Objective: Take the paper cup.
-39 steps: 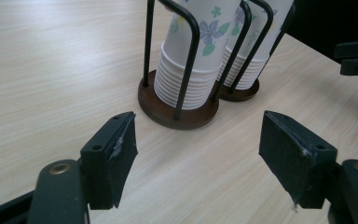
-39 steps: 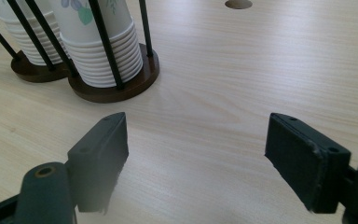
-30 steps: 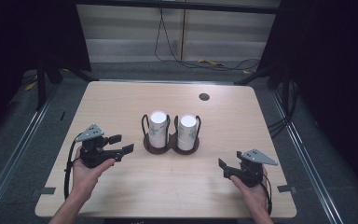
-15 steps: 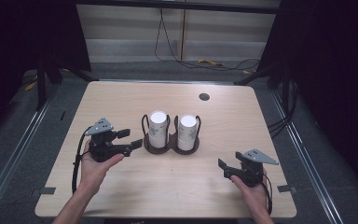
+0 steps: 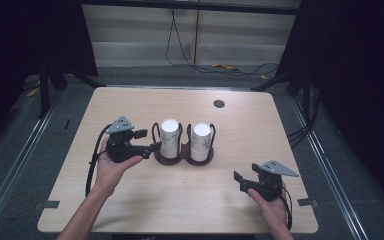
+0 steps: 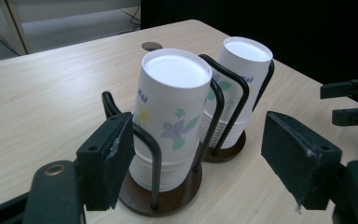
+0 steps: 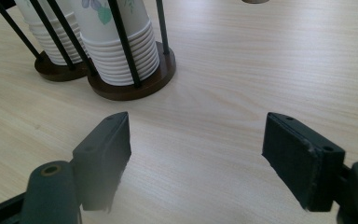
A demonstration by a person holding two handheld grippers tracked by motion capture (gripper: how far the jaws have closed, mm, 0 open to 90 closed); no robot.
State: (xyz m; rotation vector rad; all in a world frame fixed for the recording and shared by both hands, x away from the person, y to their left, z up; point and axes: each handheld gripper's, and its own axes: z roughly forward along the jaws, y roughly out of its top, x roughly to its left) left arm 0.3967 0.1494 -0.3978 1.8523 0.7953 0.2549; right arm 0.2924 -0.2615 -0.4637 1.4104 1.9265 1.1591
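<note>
Your left hand-held gripper [image 5: 152, 146] beside the left cup stack [image 5: 169, 139], jaws just opening, nothing gripped, your right hand-held gripper [image 5: 238, 181] open above bare tabletop [image 5: 260, 130].

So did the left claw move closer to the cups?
Yes. The left claw has slid rightward across the table to the cup holder, and its jaws have just been opening, with nothing gripped.
</note>
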